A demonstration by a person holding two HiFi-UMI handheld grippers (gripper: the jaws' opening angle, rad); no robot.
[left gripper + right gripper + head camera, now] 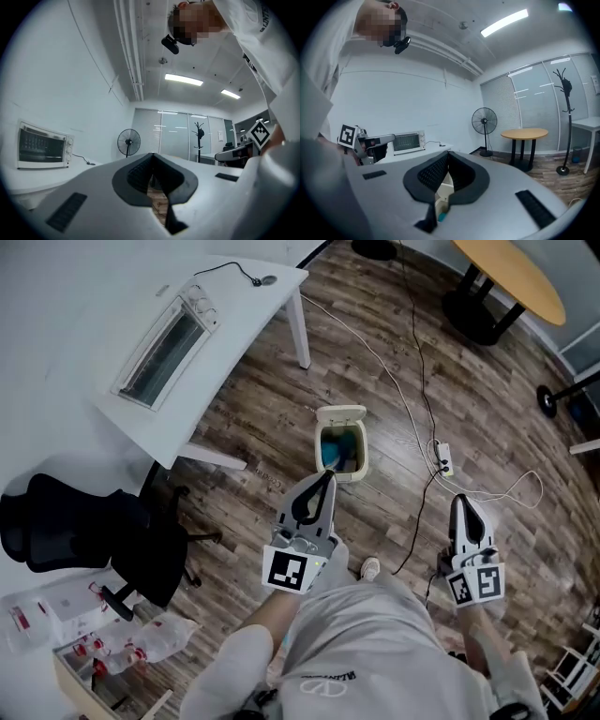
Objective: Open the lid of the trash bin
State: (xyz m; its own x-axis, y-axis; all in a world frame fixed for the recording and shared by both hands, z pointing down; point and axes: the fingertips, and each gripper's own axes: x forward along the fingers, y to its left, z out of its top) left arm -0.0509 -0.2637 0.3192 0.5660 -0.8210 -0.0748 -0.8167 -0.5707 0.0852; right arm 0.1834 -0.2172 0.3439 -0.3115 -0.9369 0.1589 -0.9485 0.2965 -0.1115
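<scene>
A small cream trash bin stands on the wooden floor in the head view. Its lid is tipped up at the far side, and blue and teal contents show inside. My left gripper is shut and empty, with its tips just at the bin's near rim. Off to the right, my right gripper hangs over the floor, shut, clear of the bin. In the left gripper view the gripper has its pads meeting over bare floor. In the right gripper view the gripper is closed too, and the cream bin shows through the gap below.
A white table with a toaster oven stands to the left. A black office chair is at the lower left. Cables and a power strip lie right of the bin. A round wooden table is far right.
</scene>
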